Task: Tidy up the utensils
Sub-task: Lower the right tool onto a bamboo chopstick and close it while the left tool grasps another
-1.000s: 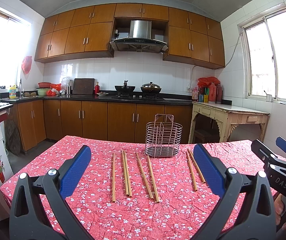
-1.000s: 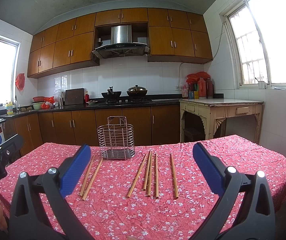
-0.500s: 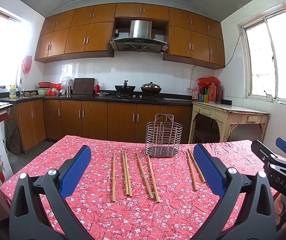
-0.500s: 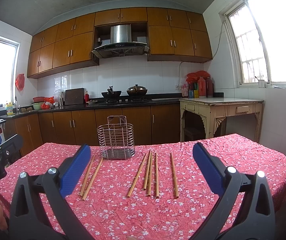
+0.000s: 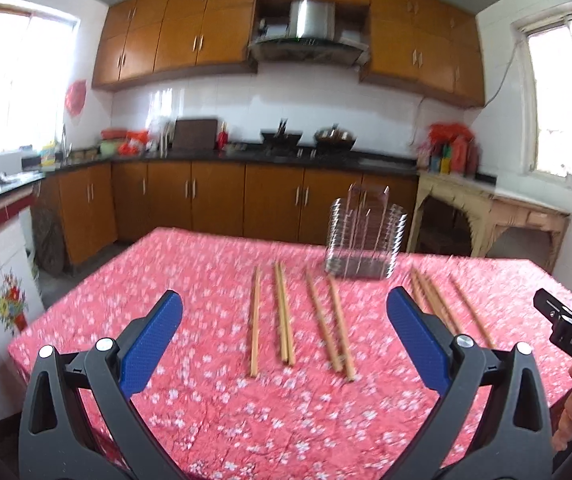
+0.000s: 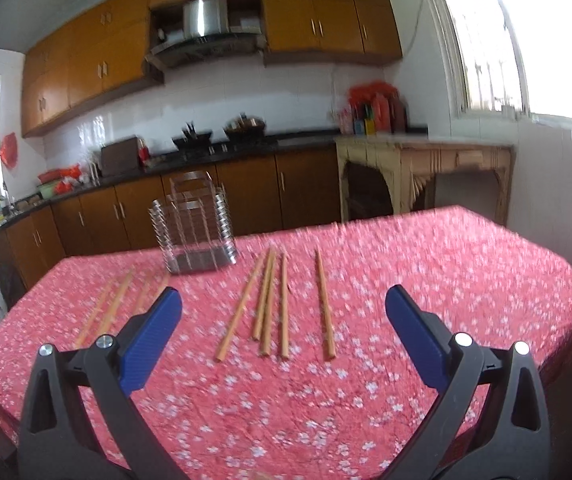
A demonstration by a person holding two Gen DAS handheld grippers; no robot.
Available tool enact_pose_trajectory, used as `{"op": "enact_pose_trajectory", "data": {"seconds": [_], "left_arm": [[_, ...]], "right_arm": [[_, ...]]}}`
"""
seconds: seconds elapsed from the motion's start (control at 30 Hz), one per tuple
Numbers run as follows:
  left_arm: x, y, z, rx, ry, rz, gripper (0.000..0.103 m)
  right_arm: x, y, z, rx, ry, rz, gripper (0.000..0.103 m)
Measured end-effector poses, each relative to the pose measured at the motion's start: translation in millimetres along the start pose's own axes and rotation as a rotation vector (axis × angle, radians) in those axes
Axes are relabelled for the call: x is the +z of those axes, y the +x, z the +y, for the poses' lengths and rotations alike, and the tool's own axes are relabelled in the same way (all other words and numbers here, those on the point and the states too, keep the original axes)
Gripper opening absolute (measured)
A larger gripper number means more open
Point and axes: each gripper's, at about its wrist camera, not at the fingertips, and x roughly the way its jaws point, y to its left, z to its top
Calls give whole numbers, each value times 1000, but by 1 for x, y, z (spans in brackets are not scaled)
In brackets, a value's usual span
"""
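Red floral cloth covers the table (image 5: 206, 264), and from the left wrist view the left gripper (image 5: 282, 320) hangs above its near edge, jaws spread wide with nothing between them. Wooden chopsticks (image 5: 254, 320) lie flat on the cloth ahead, long axes running away from the camera toward the far edge: a single stick on the left, a touching pair (image 5: 284, 312) just beside it, then two more (image 5: 327, 320) leaning slightly right-to-left as they recede. A further group (image 5: 431, 304) lies right of the blue pad. The wire utensil basket (image 5: 363, 240) stands upright near the far edge, between the middle sticks and that right-hand group. At the right border the right gripper (image 5: 569, 328) pokes in, a hand (image 5: 569, 420) below it.

Over to the right wrist view, blurred: the right gripper (image 6: 282, 320) also has its jaws wide apart, empty, above the table (image 6: 465, 264). Five chopsticks (image 6: 284, 304) lie straight ahead between the pads, lengthwise toward the far side, the leftmost one (image 6: 242, 308) slanting. More sticks (image 6: 110, 308) lie left, partly behind the pad. The basket (image 6: 192, 228) stands upright beyond them.
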Motion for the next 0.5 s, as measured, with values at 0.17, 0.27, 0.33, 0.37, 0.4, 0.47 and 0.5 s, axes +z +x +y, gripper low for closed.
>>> {"op": "enact_pose_trajectory", "data": {"seconds": [0.17,0.27,0.33,0.37,0.4,0.47,0.5], "left_arm": [[-9,35,16,-27,-54,142,101],[-11,49,22,-16,-59,188,101],[-13,59,26,-7,-59,221,101],[-15,63,28,-11,-62,235,101],[-15,66,29,-11,-65,245,101],[-18,72,33,0,-62,264,100],[-19,75,33,4,-60,271,100]], "right_arm": [[-6,62,-17,-20,35,212,82],[-11,94,-27,-18,67,314,67],[-14,110,-31,-26,79,357,60],[-16,117,-30,-30,80,379,57],[-17,123,-31,-32,79,392,54],[-19,133,-27,-43,59,417,50],[-20,138,-26,-51,51,426,48]]}}
